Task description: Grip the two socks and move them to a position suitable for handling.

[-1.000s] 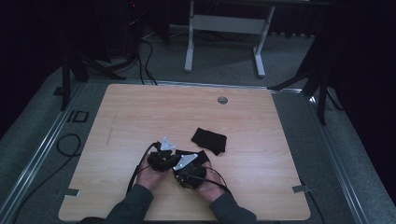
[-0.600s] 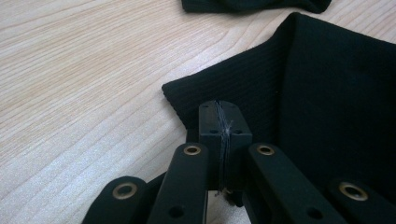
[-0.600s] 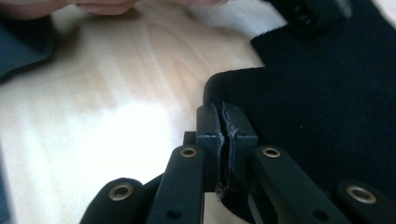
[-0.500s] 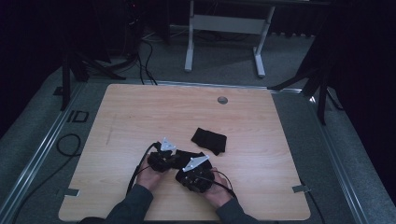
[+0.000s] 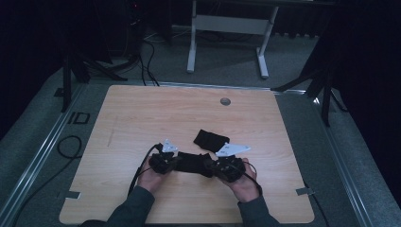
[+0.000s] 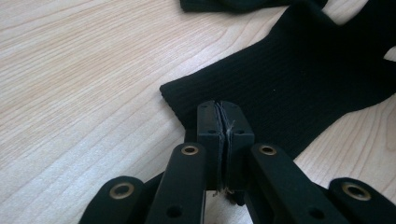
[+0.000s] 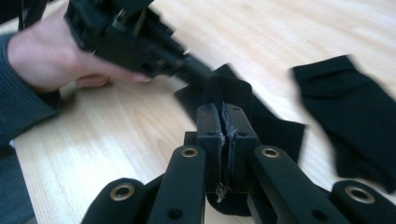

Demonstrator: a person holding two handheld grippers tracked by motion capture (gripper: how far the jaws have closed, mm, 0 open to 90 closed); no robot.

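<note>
Black ribbed fabric, a sock [image 5: 191, 162], lies stretched on the wooden counter [image 5: 142, 118] between the two tools, near the counter's front edge. The left tool [image 5: 176, 161] holds one end of it: in the left gripper view its jaws are pressed together on the sock's [image 6: 289, 88] edge, with the rest of the cloth spreading away beyond the tips over the pale wood. The right tool [image 5: 210, 165] pinches the other end; in the right gripper view its jaws are closed on a raised fold of the sock [image 7: 229, 93], and the left tool [image 7: 130, 37] with the hand [image 7: 51, 56] around it shows just past that fold. A second sock [image 5: 210, 140] lies crumpled just behind the stretched one, toward the counter's middle, apart from both tools; it appears at the right of the right gripper view [image 7: 355, 126].
</note>
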